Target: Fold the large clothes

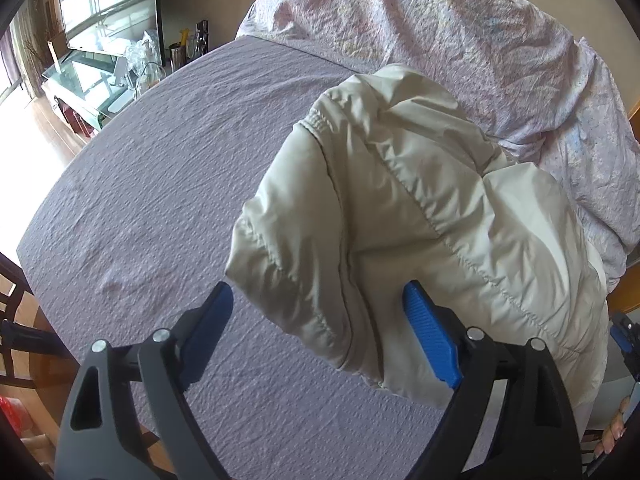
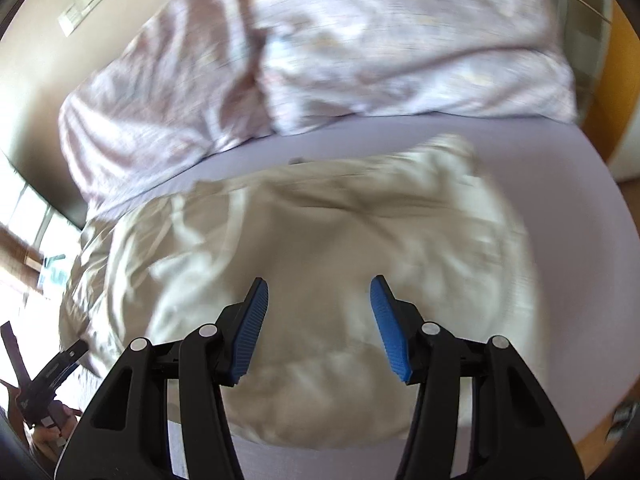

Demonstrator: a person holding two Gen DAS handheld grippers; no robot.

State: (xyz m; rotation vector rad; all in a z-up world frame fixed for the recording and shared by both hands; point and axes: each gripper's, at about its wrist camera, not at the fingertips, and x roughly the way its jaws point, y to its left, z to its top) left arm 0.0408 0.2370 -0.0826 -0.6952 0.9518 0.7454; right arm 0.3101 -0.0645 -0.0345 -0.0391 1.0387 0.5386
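A cream padded jacket [image 1: 420, 216] lies bunched on the lilac bed sheet [image 1: 152, 184]. My left gripper [image 1: 319, 288] is open wide just above it. The jacket's near corner lies between the blue pads [image 1: 430, 340] without being pressed. In the blurred right wrist view the same jacket [image 2: 320, 240] spreads under my right gripper [image 2: 319, 282]. That gripper hangs open over the jacket's near part with nothing between its fingers. The left gripper's black frame [image 2: 52, 376] shows at the lower left of that view.
A crumpled pink floral duvet [image 1: 460, 32] is heaped at the far side of the bed, close behind the jacket. A TV and glass stand [image 1: 92, 68] with small items sit beyond the bed's left edge. A dark wooden chair [image 1: 16, 320] stands at the near left.
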